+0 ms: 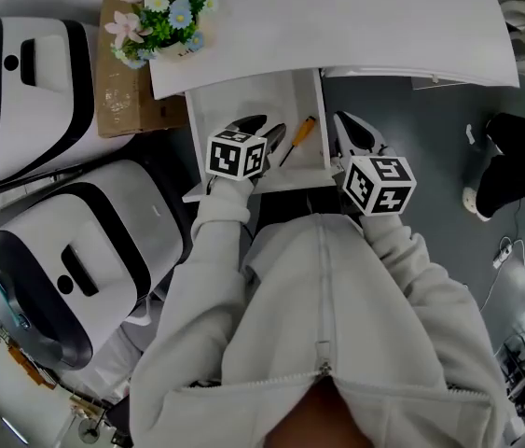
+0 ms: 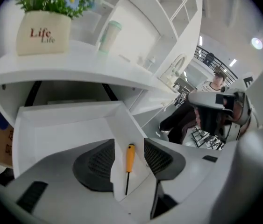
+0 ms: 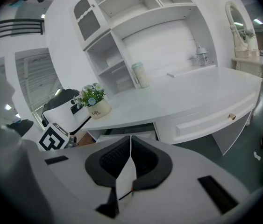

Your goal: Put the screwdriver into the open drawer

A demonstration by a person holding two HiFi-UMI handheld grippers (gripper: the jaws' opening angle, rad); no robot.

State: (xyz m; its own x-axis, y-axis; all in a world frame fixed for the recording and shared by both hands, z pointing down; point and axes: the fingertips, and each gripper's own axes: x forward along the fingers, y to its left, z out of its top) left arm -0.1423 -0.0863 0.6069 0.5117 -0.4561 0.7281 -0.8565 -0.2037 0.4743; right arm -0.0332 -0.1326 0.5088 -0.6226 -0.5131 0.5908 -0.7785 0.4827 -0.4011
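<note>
The white drawer (image 1: 243,90) stands pulled out from under the desk. Inside it, near its right wall, lies the screwdriver (image 1: 297,138) with its orange handle pointing away from me. My left gripper (image 1: 260,127) hovers over the drawer, open and holding nothing. In the left gripper view the screwdriver (image 2: 129,158) lies on the drawer floor (image 2: 66,129), seen in the gap of the left gripper (image 2: 129,142). My right gripper (image 1: 348,124) sits at the drawer's right wall. In its own view the right gripper (image 3: 130,138) is shut, its tips together, with only a white sliver of the drawer showing.
A flower pot (image 1: 164,17) stands on the white desk top (image 1: 337,17), and a pale cup (image 3: 140,74) stands further back. A cardboard box (image 1: 122,82) and two white-and-black machines (image 1: 29,91) (image 1: 75,259) crowd the left. A person's dark leg (image 1: 523,157) is at the right.
</note>
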